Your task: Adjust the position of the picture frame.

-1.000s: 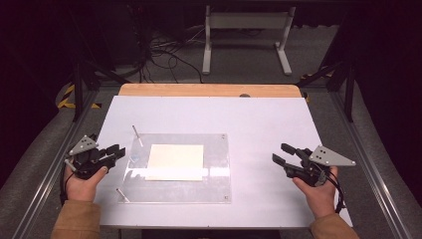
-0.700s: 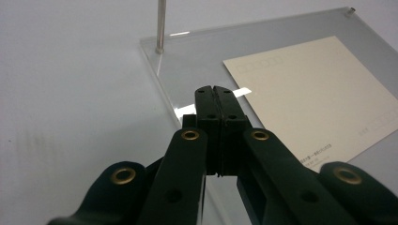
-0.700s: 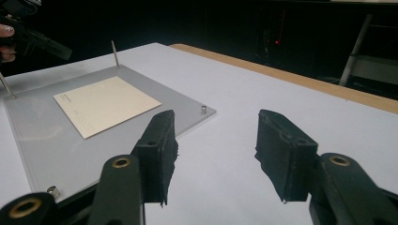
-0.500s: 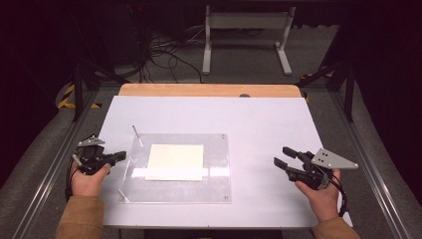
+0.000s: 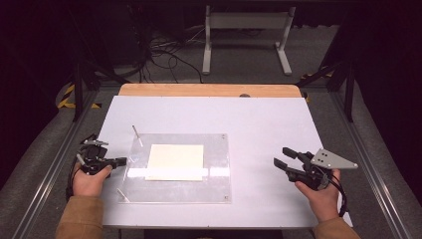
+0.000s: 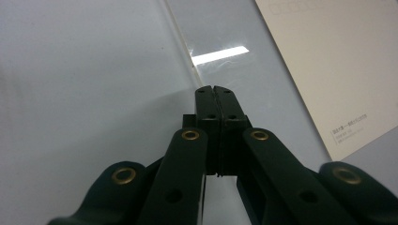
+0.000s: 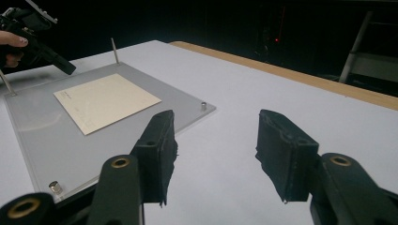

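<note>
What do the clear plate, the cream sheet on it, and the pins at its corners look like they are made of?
The clear rectangular plate looks like glossy acrylic or glass: transparent, with a bright light reflection. The cream rectangular sheet seems matte paper or card, flat with small printed text. The thin upright pins and the short corner studs look like grey metal, slightly shiny, though that is uncertain.

Tan sleeves (image 5: 79, 219), black claws (image 6: 217, 101) with brass rivets, grey plate (image 5: 332, 159), seemingly screwed
</note>
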A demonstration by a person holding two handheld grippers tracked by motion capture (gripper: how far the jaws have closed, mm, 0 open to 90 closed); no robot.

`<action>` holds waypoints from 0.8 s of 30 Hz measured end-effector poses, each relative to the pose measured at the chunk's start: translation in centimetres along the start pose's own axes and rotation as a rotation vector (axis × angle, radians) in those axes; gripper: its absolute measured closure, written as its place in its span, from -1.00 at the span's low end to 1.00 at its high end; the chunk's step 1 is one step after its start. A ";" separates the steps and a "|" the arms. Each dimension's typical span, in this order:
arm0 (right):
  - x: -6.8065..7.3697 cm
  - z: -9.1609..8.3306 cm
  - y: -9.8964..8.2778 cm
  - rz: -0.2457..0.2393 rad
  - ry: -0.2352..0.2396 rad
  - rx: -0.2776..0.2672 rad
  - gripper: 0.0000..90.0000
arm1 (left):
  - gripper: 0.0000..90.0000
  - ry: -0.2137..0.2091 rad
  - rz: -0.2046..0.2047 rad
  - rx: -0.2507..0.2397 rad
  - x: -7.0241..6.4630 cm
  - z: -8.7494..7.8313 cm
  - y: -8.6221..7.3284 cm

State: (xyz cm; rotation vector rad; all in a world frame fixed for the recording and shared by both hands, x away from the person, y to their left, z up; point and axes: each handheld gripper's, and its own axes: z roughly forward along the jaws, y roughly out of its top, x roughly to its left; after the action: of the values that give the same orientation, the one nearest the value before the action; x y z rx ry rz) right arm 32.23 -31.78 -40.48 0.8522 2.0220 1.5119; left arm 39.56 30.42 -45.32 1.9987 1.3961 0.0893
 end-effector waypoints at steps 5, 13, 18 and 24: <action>0.0 0.0 0.0 0.000 0.001 -0.001 0.05 | 1.00 -0.013 -0.009 0.015 0.3 0.3 -0.1; 0.0 0.0 0.0 -0.001 -0.001 -0.003 0.05 | 1.00 -0.030 0.002 0.007 0.3 0.5 -0.1; 0.0 0.1 0.1 0.001 0.003 -0.002 0.04 | 1.00 -0.080 0.012 0.012 -0.3 1.2 0.1; 0.0 0.2 0.0 0.000 0.002 0.007 0.04 | 1.00 -0.108 0.058 0.026 -2.6 2.7 1.0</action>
State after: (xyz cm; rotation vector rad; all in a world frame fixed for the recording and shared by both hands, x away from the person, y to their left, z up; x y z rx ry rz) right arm 32.34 -31.62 -40.56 0.8546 2.0301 1.5067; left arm 40.44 26.71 -46.01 2.0346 1.2779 -0.0111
